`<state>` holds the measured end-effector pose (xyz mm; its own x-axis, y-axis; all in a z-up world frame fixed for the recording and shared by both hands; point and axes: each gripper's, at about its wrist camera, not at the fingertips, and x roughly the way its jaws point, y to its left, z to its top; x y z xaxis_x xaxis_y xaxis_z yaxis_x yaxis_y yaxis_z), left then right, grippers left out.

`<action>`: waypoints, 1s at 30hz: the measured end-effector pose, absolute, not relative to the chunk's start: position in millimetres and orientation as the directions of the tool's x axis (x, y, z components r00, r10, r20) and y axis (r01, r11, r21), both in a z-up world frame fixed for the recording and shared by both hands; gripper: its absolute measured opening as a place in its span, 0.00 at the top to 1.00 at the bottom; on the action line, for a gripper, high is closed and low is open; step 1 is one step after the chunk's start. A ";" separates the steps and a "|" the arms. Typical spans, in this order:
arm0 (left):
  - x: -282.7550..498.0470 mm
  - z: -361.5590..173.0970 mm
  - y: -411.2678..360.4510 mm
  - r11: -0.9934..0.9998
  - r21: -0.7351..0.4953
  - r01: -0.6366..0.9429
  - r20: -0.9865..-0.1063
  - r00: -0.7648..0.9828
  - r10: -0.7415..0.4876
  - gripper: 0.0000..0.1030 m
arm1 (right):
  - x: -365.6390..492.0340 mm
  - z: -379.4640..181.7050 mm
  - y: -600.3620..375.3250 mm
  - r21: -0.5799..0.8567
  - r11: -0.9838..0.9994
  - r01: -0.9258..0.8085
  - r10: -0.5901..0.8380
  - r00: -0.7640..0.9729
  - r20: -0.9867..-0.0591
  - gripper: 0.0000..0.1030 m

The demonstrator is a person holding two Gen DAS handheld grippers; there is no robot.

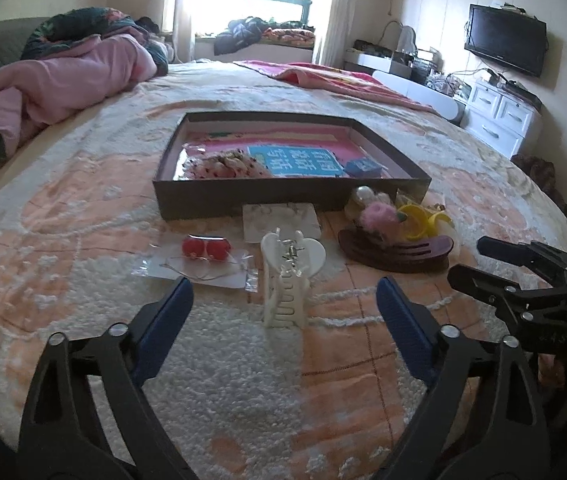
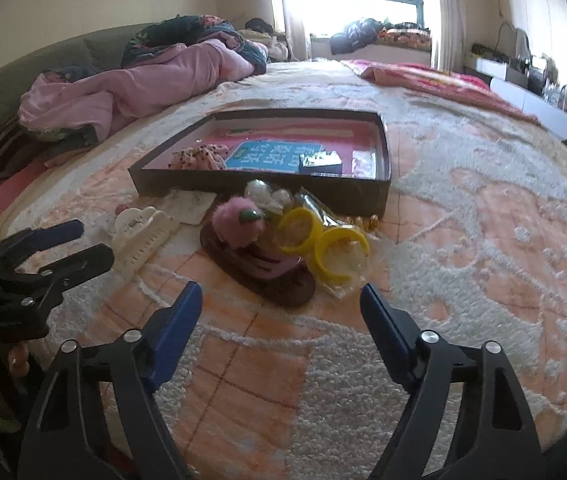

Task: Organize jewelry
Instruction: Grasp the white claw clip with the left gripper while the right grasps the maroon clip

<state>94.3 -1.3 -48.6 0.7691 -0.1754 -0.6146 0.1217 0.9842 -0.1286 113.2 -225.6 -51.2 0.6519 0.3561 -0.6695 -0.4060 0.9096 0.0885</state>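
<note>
A shallow dark box point(image 1: 243, 196) point(image 2: 379, 196) lies on the bed, holding a pink scrunchie point(image 1: 227, 166) and a small blue box point(image 1: 363, 167). In front of it lie a white claw clip point(image 1: 287, 276) point(image 2: 143, 236), red ball earrings in a clear packet point(image 1: 205, 250), a card point(image 1: 279, 220), a brown clip point(image 1: 397, 252) point(image 2: 267, 276), a pink pom-pom point(image 2: 239, 220), pearls point(image 1: 361, 194) and yellow rings point(image 2: 337, 256). My left gripper point(image 1: 285, 292) is open just before the white clip. My right gripper point(image 2: 281, 300) is open before the brown clip.
The bed cover point(image 1: 219, 380) is peach and white. A pink quilt point(image 1: 51, 80) is heaped at the far left. A white dresser point(image 1: 499, 116) and a wall TV point(image 1: 505, 40) stand to the right.
</note>
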 end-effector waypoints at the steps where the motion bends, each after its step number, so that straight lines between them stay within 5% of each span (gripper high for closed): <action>1: 95.6 -49.9 -2.4 0.983 -0.131 0.128 -0.616 0.767 -0.181 0.27 | 115.9 -52.8 -226.3 0.096 0.909 -0.405 0.359 0.647 -0.673 0.28; 7: 103.0 -54.3 -11.7 0.977 -0.137 0.161 -0.620 0.755 -0.211 0.46 | 133.8 -61.5 -227.0 0.122 0.908 -0.401 0.368 0.624 -0.689 0.34; 26: 124.4 -63.1 -8.1 0.976 -0.151 0.155 -0.649 0.730 -0.216 0.60 | 152.1 -70.3 -208.6 0.122 0.885 -0.450 0.401 0.601 -0.692 0.41; 30: 128.8 -65.5 -9.8 0.977 -0.148 0.152 -0.657 0.724 -0.212 0.68 | 151.9 -70.3 -206.2 0.121 0.875 -0.470 0.414 0.594 -0.689 0.60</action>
